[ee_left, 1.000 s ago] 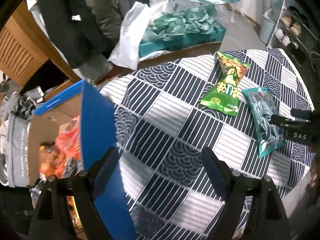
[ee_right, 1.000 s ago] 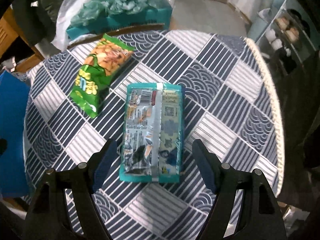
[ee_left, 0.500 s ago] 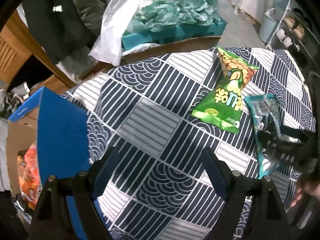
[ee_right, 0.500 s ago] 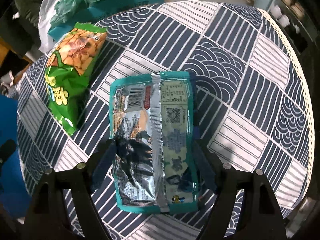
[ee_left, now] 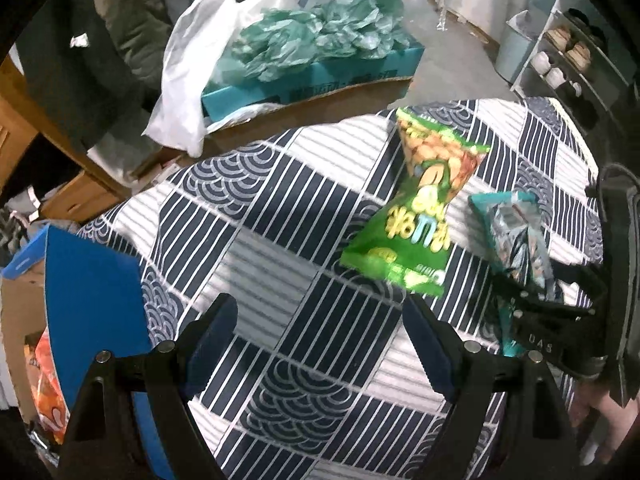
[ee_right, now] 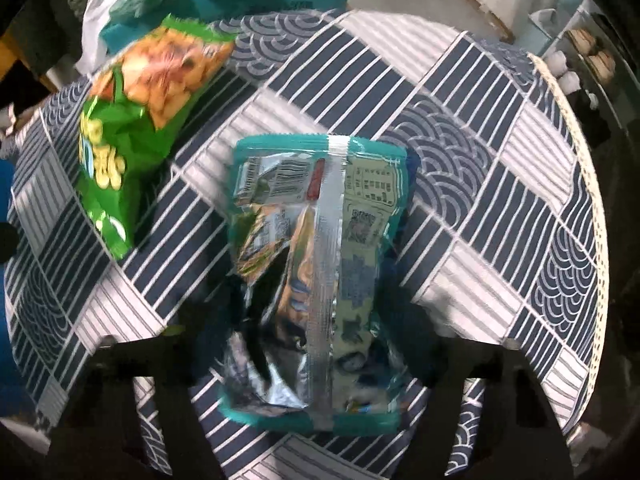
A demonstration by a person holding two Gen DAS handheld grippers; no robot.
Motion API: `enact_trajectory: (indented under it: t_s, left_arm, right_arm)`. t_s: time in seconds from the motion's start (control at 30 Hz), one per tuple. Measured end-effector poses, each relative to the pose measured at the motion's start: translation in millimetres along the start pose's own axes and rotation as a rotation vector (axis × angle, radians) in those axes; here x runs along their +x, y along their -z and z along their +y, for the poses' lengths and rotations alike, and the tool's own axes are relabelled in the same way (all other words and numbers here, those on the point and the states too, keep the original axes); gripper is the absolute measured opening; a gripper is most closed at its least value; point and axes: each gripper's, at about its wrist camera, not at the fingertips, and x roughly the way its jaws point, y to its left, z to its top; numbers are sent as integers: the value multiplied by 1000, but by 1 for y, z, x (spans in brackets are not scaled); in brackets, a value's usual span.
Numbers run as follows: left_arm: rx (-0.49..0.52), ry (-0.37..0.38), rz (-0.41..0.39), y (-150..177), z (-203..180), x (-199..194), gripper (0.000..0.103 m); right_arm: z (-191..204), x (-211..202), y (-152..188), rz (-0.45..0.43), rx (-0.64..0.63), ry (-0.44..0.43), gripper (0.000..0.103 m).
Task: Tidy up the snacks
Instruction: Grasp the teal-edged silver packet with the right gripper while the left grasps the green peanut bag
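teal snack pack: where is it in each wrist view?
Left wrist: teal snack pack at right edge, its lower end between the right hand-held gripper's closing fingers.
Right wrist: it fills the centre.
Shared landmark: green snack bag beside it.

- Round table covered by a navy-and-white patchwork tablecloth (ee_left: 304, 208) of stripes and wave arcs; pale woven trim (ee_right: 592, 184) along its right edge.
- Beyond the table's far edge: teal crate (ee_left: 320, 76) heaped with crumpled green plastic bags (ee_left: 316, 36).
- White plastic bag (ee_left: 184, 80) draped at the crate's left end.
- Dark garments (ee_left: 92, 52) hanging far left.
- Shelving with shoes (ee_left: 568, 56) far right, a pale bin (ee_left: 514, 54) just beside it.
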Motion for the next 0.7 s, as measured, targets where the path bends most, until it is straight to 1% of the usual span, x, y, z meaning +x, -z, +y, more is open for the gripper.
enact_trajectory:
  t_s: [0.07, 0.17, 0.23, 0.33, 0.43, 0.53, 0.7]
  left_arm:
    - [-20, 24, -6, -8, -2, 2, 86]
    - [-39, 59, -17, -19, -8, 5, 86]
    - [-36, 74, -22, -23, -13, 6, 86]
    - [-19, 81, -26, -32, -24, 10, 86]
    - [11, 63, -19, -40, -35, 18, 86]
    - [44, 30, -6, -46, -46, 30, 86]
    - [65, 6, 13, -54, -55, 49, 86]
  right_arm:
    - [-6, -1, -1, 1, 21, -23, 64]
    - [-16, -6, -2, -10, 44, -34, 62]
    - [-23, -10, -2, -22, 51, -30, 62]
    - [-32, -18, -12, -37, 71, -27, 61]
    - [-42, -25, -16, -60, 75, -14, 61]
    - [-48, -31, -20, -79, 62, 10, 61]
    - [-51, -43, -30, -110, 40, 57, 61]
